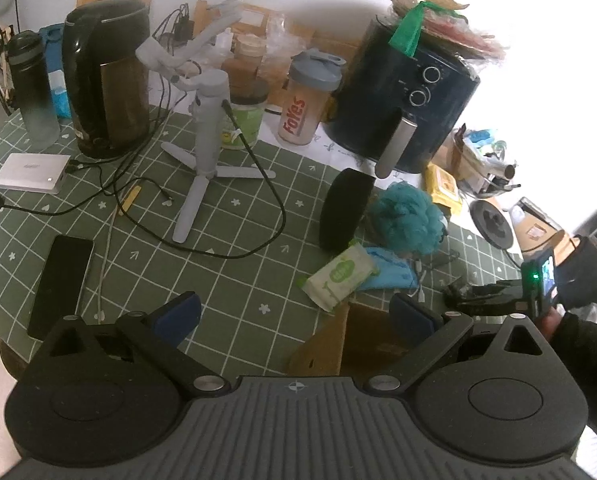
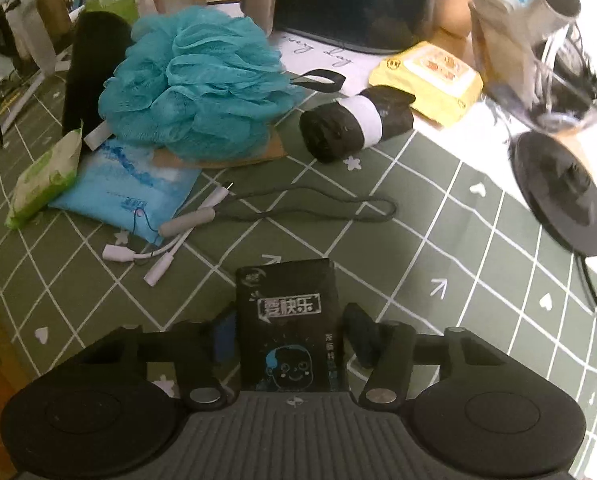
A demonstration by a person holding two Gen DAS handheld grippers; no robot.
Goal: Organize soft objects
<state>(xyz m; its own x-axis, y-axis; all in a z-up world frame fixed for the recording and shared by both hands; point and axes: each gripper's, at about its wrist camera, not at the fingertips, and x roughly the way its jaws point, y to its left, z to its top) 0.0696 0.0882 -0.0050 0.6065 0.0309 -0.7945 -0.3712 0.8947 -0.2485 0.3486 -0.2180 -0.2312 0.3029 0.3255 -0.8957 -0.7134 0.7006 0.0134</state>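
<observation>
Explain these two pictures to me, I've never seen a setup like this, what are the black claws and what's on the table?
No robot here: a person holds a two-finger gripper in each hand, and each gripper carries a wide-angle camera that looks along its fingers. One picture comes from the left gripper, the other from the right gripper.

The table has a green checked cloth. On it lie soft things: a teal bath puff, a green wipes pack, a blue packet, a yellow wipes pack and a roll of black bags. Further back stand a kettle and an air fryer.

The left gripper is wide open and holds nothing. A black packet sits between the right gripper's fingers; one pad stands apart from it, so it is not gripped.
</observation>
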